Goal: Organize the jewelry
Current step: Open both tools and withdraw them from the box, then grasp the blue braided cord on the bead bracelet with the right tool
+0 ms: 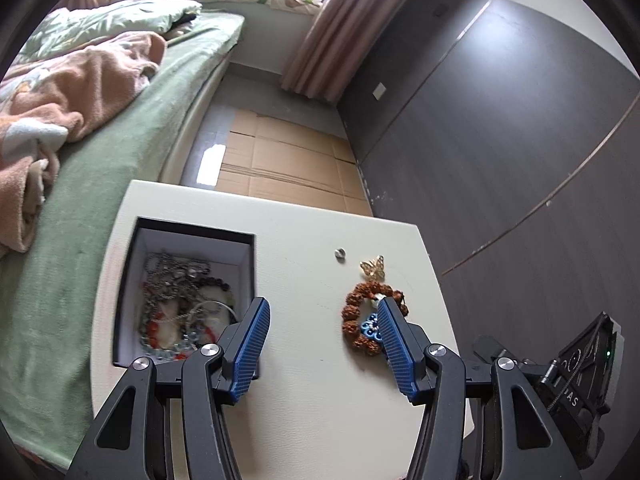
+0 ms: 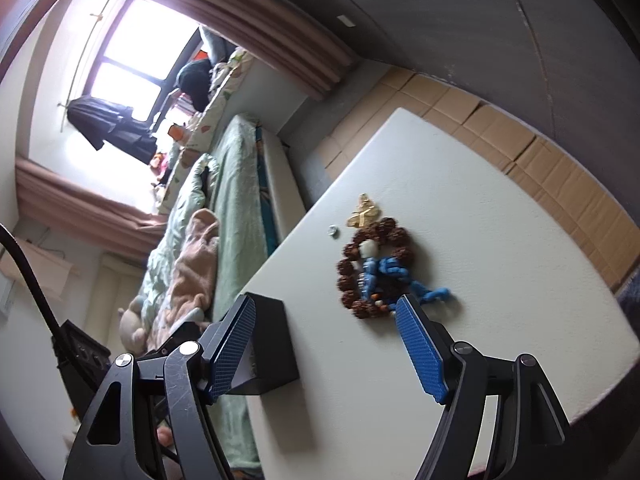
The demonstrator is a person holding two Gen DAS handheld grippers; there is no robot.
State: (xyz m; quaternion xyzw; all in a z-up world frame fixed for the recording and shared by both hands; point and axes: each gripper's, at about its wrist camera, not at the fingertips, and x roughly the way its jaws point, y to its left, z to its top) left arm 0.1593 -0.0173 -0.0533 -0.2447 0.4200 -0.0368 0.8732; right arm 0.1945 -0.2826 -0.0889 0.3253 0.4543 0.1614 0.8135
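blue-padded fingers (image 1: 252, 344) of the left gripper (image 1: 322, 346) fill the bottom of its frame, spread wide, grasping nothing. right gripper (image 2: 326, 346) likewise released and empty, low in its view. both hang over a cream table (image 1: 320, 400). dark box (image 1: 184, 296), open-topped, sits at the table's left in the left view, piled with chains and bead strings (image 1: 180, 312). right of centre lies a brown bead bracelet (image 1: 370, 316) with a blue knot piece (image 2: 396, 276) inside and across it; a gold butterfly (image 1: 373, 268) is just beside its far edge, and a small silver bit (image 1: 340, 254) near that. room: green-sheeted bed (image 1: 120, 168) at left, cardboard (image 1: 280, 168) on the floor beyond, pink curtain (image 1: 328, 32) at top, dark wall panels at right.
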